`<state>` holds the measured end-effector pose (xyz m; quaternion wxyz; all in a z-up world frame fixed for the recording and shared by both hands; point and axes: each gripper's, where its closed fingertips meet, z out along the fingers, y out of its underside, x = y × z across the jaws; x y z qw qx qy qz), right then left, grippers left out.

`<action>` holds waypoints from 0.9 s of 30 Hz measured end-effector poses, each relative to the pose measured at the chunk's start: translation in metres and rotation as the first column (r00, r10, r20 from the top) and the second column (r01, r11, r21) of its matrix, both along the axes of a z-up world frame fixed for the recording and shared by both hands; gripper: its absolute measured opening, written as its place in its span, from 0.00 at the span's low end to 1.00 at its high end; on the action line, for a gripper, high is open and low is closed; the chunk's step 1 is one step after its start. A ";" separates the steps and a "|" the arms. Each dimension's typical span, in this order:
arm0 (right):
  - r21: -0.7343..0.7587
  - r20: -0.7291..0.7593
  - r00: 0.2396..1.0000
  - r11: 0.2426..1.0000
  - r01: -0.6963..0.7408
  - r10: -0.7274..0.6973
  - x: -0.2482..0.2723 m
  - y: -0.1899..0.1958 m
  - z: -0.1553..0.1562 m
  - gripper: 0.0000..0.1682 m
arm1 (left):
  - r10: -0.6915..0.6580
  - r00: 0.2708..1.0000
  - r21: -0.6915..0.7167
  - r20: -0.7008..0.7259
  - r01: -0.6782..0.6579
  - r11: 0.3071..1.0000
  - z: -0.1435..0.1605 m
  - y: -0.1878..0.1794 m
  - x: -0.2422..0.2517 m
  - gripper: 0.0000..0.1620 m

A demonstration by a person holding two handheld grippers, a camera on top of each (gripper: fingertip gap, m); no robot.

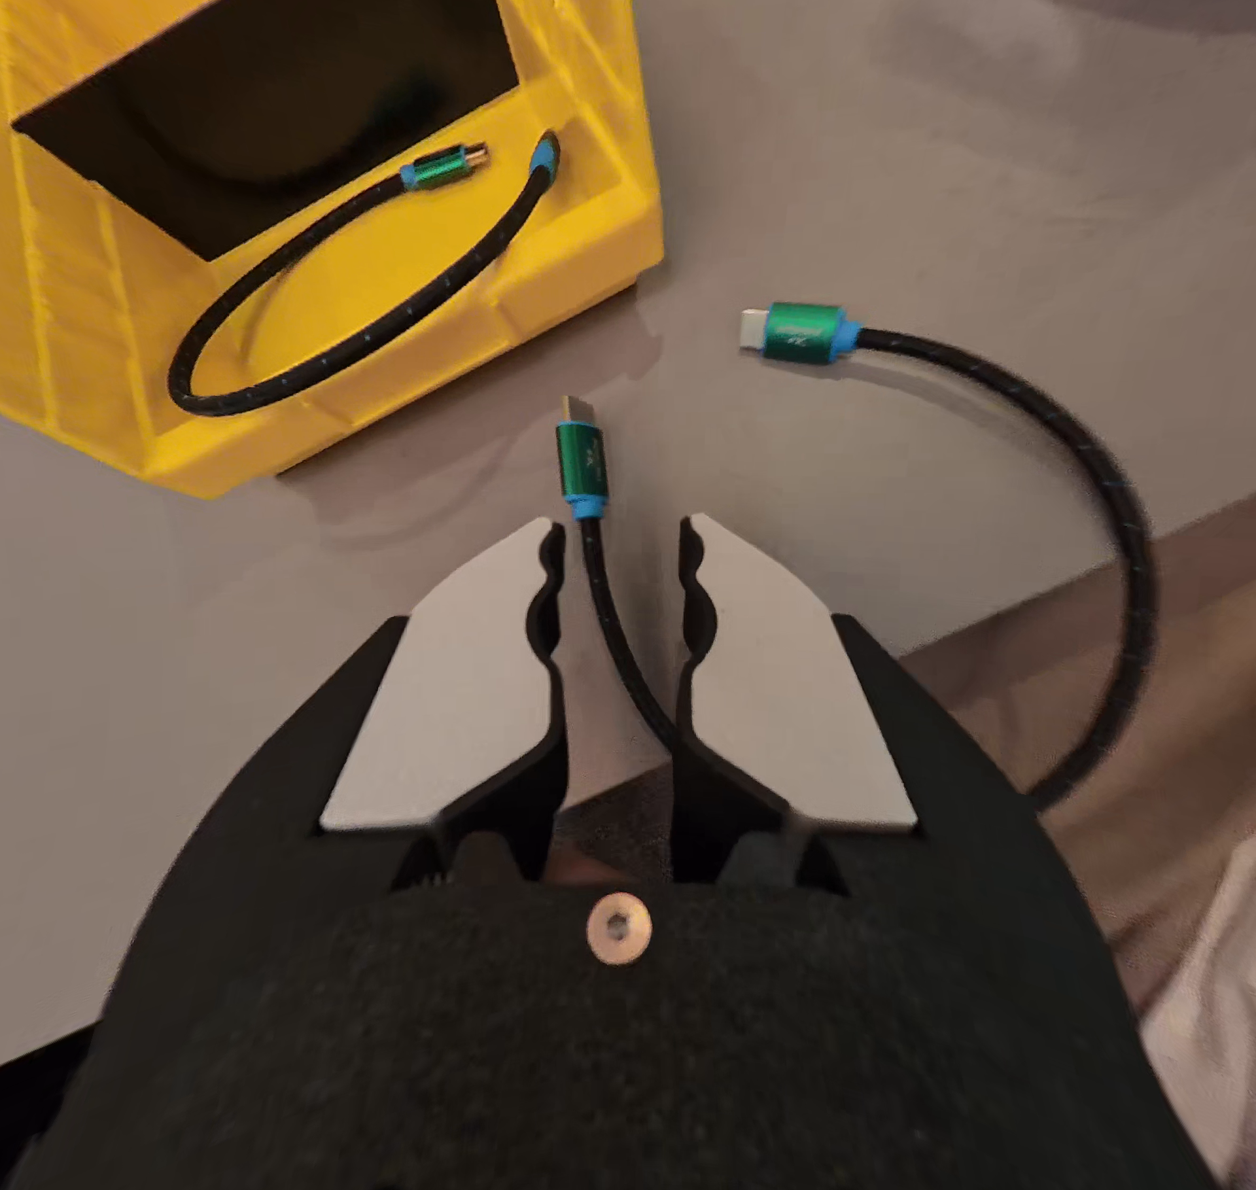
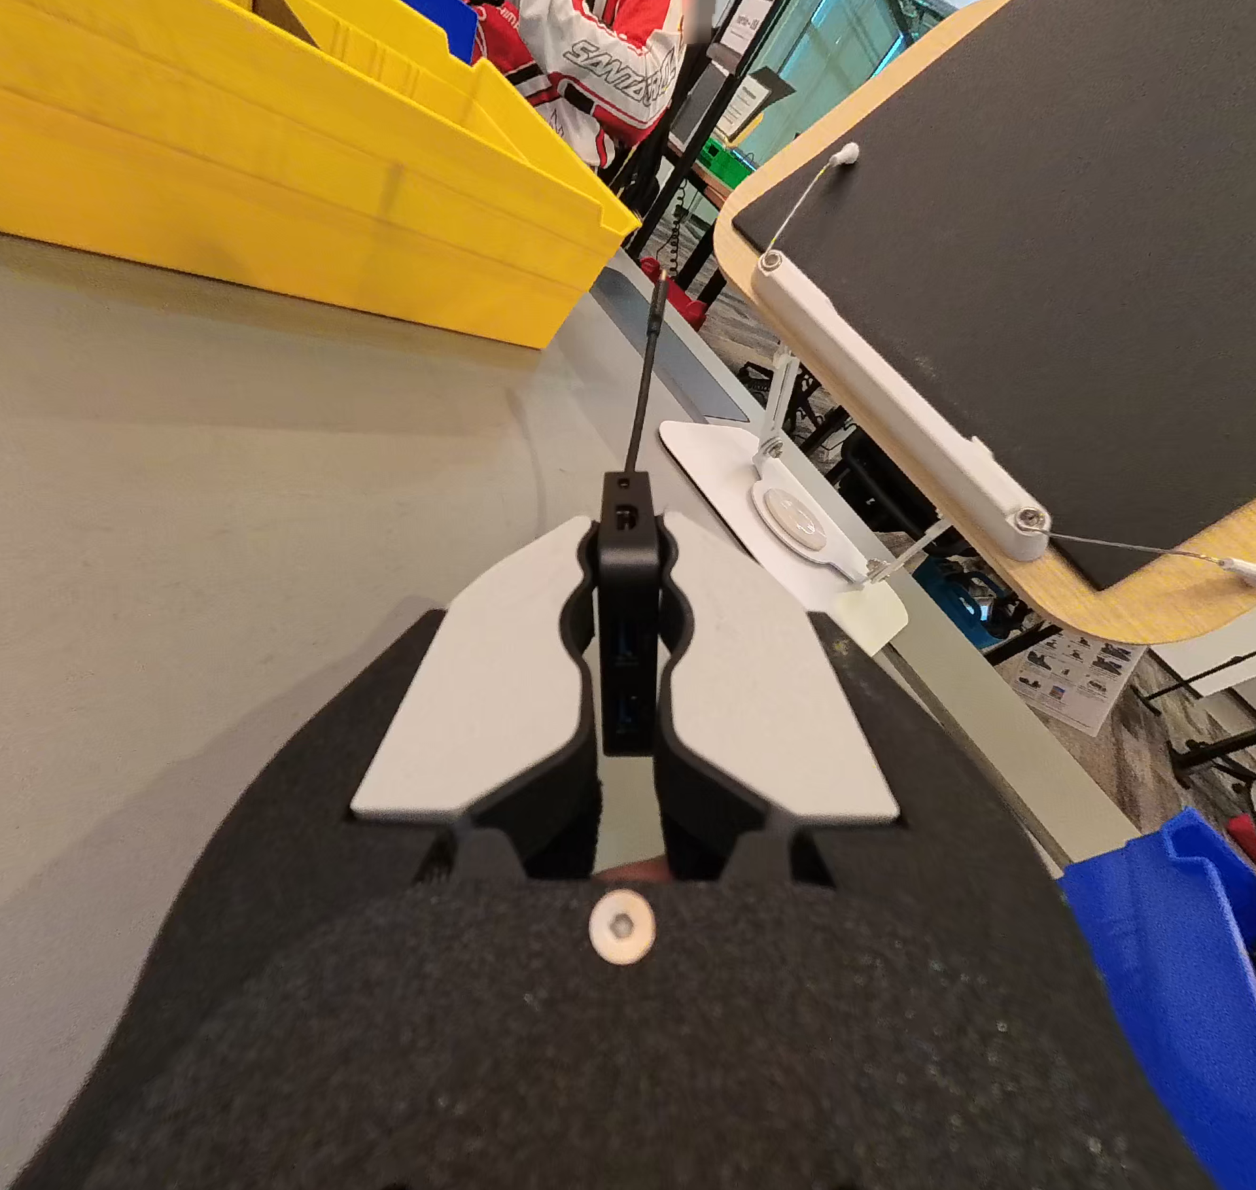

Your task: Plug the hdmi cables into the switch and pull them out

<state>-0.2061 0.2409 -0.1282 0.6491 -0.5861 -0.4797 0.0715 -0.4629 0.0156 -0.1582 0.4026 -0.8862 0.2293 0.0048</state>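
In the left wrist view a black braided HDMI cable [image 1: 1114, 498] lies curved on the grey table [image 1: 883, 172]. It has a green and blue plug at each end: one [image 1: 805, 331] to the right, one [image 1: 581, 461] just ahead of my fingertips. My left gripper [image 1: 622, 532] is open, and the cable runs between its fingers without being clamped. A second HDMI cable [image 1: 326, 335] lies looped in a yellow bin [image 1: 584, 240]. My right gripper [image 2: 626, 532] is shut on the black switch [image 2: 629, 613], held edge-up with its thin black lead [image 2: 646, 369] pointing away.
In the right wrist view yellow bins [image 2: 272, 206] stand along the far left of the table [image 2: 204, 478]. A white stand base [image 2: 713, 457] and a tilted dark board [image 2: 1053, 206] are to the right, and a blue bin [image 2: 1169, 953] is at the lower right. A person in a red and white jacket [image 2: 598, 36] is behind. The gap from one gripper's tips to the other's is roughly 35 cm.
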 end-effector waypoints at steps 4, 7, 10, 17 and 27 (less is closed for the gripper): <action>0.008 0.017 1.000 1.000 -0.002 0.002 -0.001 -0.001 -0.002 0.08 | -0.003 0.998 -0.052 -0.062 -0.001 0.999 -0.030 0.015 -0.004 0.20; 0.008 0.020 1.000 1.000 -0.006 0.006 -0.002 -0.002 -0.002 0.08 | 0.036 0.996 -0.082 -0.076 -0.042 0.996 -0.042 0.025 -0.012 0.14; 0.004 0.016 1.000 1.000 -0.007 0.007 -0.001 -0.002 -0.002 0.08 | 0.027 0.995 -0.144 -0.100 -0.042 0.989 -0.051 0.026 -0.017 0.06; 0.006 0.005 1.000 1.000 -0.026 0.026 -0.003 -0.003 0.000 0.08 | -0.149 0.939 -0.198 0.310 0.217 0.956 -0.004 0.017 0.051 0.06; 0.267 -0.016 0.986 0.951 -0.158 0.168 -0.005 -0.036 0.034 0.08 | -0.310 0.658 -0.302 0.686 0.645 0.702 0.060 0.036 0.171 0.06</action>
